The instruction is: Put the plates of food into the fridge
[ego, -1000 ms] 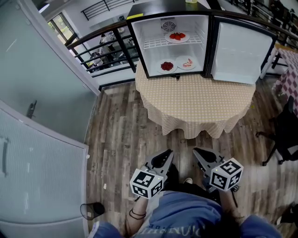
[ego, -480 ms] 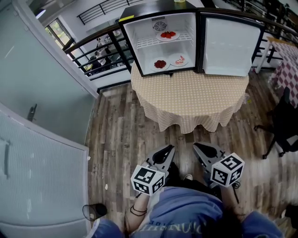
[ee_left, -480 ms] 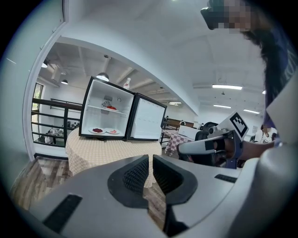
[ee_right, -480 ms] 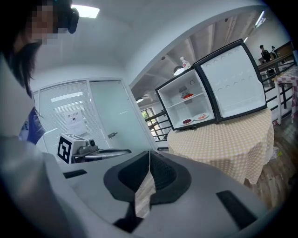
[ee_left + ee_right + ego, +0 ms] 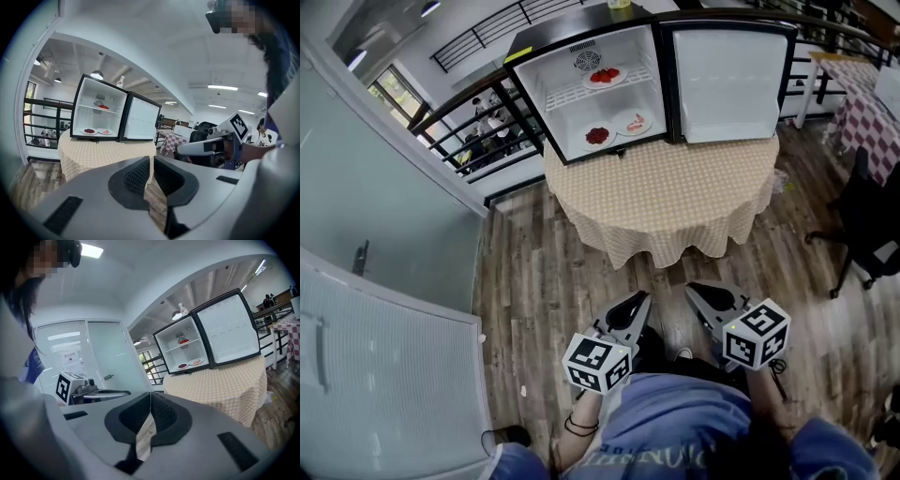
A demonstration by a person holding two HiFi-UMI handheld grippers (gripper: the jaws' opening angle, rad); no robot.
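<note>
Plates of red food [image 5: 604, 76], white and round, stand inside the open black fridge [image 5: 567, 26]. They are well apart from the grey left gripper [image 5: 639, 300] and right gripper [image 5: 694, 291], both closed on nothing.

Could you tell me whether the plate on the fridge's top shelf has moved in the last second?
No: the plate still sits mid-shelf in the fridge, under the fan.

Black fridge [image 5: 565, 117], door [image 5: 727, 84] open, red-food plate [image 5: 605, 76] on shelf [image 5: 565, 93], dark-red plate [image 5: 598, 136] and pink-food plate [image 5: 632, 123] side by side below
</note>
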